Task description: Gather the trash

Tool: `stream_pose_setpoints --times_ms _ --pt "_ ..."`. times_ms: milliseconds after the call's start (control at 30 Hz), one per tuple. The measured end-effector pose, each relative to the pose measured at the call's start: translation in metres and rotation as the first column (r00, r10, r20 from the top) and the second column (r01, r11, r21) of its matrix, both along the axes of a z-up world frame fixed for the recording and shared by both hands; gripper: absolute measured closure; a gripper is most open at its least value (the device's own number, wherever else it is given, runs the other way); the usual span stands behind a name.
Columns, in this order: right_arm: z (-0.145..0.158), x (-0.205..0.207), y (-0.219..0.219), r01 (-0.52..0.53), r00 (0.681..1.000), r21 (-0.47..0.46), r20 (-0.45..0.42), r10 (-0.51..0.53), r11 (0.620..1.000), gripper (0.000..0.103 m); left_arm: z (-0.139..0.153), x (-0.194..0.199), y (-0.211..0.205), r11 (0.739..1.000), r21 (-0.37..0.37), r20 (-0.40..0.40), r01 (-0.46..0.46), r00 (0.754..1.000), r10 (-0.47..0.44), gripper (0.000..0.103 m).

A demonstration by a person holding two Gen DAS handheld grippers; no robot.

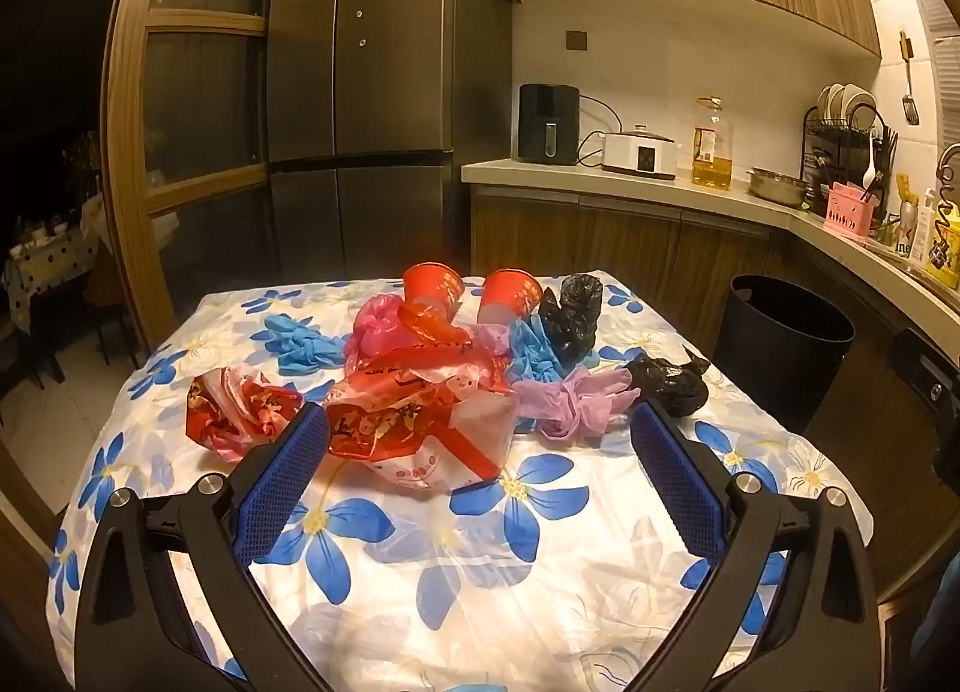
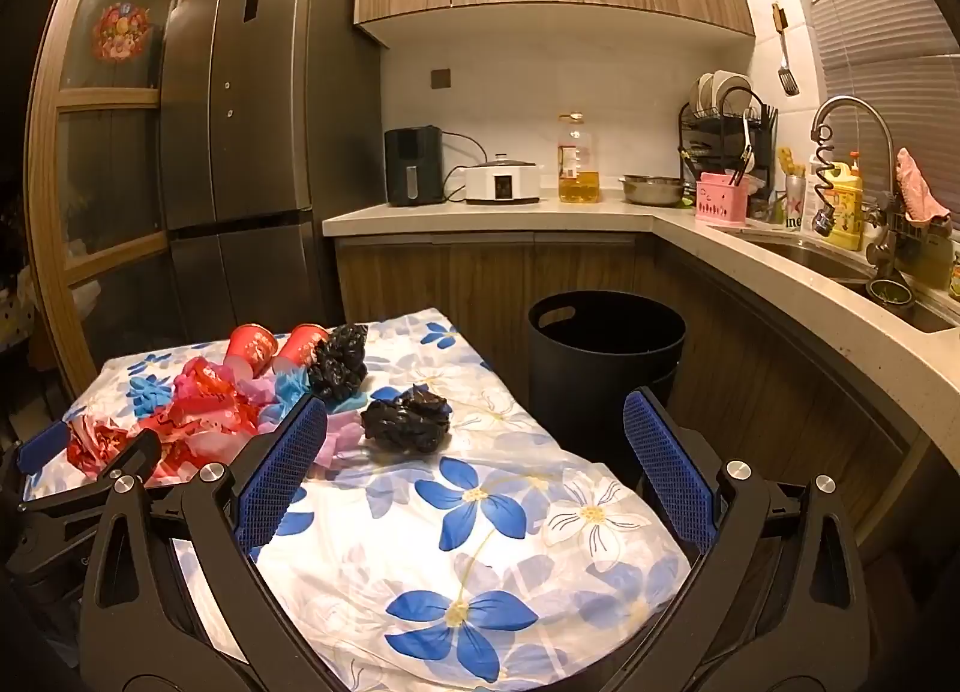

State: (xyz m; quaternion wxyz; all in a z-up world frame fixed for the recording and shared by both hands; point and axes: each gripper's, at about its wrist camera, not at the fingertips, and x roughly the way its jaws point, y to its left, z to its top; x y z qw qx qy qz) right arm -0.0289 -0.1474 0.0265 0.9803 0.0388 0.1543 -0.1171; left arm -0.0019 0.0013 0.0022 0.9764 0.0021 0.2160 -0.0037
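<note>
Hovering spread wide and empty over the flowered tabletop [image 1: 480, 560], the left tongs [image 1: 480, 440] frame a crumpled red-printed plastic bag [image 1: 420, 422], with blue gloves [image 1: 300, 344], a pink glove [image 1: 570, 401], two red paper cups [image 1: 432, 287] and black bags behind it, all light, soft and slippery, best pinched at a bunched fold. From the right wrist, the right tongs [image 2: 474, 452] likewise gape with nothing held, a wadded black plastic bag [image 2: 407, 419] lying just ahead on loose cloth that may itself snag, and the black bin [image 2: 606, 350], seemingly empty though its inside is dark, stands on the floor beyond the tabletop's far corner, below the kitchen counter [image 2: 690, 224].
</note>
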Motion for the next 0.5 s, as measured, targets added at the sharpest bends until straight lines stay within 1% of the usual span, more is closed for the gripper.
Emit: stream_pose_setpoints --times_ms 500 --pt "0.0017 0.0004 0.0033 -0.004 1.000 -0.003 0.001 0.004 1.000 0.005 -0.0019 0.0001 0.0015 1.000 -0.004 0.000 0.000 1.000 0.000 0.006"
